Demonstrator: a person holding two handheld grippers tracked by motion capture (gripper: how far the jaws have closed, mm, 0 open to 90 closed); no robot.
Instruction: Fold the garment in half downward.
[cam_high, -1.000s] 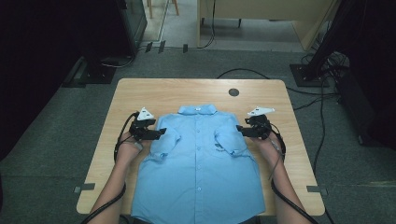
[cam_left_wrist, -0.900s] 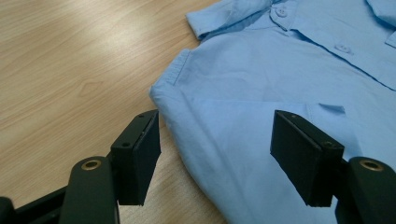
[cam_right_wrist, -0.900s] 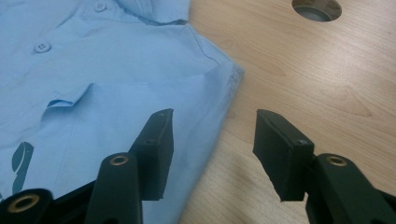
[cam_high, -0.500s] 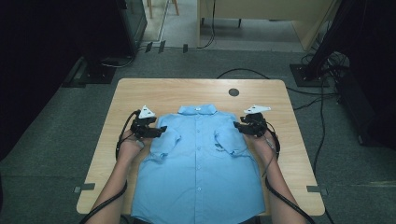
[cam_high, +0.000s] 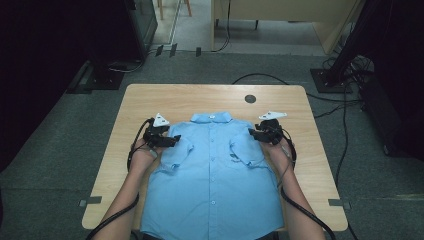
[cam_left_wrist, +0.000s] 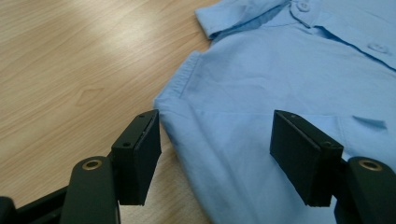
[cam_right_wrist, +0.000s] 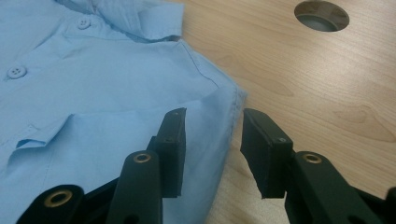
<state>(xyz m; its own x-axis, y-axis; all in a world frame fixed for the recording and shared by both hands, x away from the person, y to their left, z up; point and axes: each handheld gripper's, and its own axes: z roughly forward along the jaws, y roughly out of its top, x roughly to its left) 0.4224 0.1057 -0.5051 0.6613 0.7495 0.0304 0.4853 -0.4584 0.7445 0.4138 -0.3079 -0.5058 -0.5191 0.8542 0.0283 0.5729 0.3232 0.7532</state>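
— What do you have on the table (cam_high: 150, 100)?

— One light blue shirt (cam_high: 212, 185), laid flat and face up, buttoned; its collar (cam_high: 212, 118) points toward the far edge, its hem hangs over the near edge; both short sleeves are folded in over the front. I see no container anywhere on the table; the nearest thing to one is the round cable hole (cam_high: 250, 98) by the far edge, toward the right corner, and I cannot tell what is in it.

— And your grippers?

— My left gripper (cam_high: 172, 140) sits at the shirt's left shoulder; in the left gripper view its jaws are wide apart, one over bare wood, the other over cloth, the shoulder seam (cam_left_wrist: 187, 77) between them; nothing is clamped. My right gripper (cam_high: 252, 133) is at the right shoulder; in the right gripper view its jaws stand open but closer, straddling the shirt's edge (cam_right_wrist: 236, 116); whether they touch the cloth I cannot tell.

— Anything in the way?

— Nothing on the tabletop besides the shirt; cables (cam_high: 295, 207) trail back along my forearms; off the table, dark equipment stands on the floor at the left and right, with more cables (cam_high: 345, 100) on the floor beyond the far right corner.
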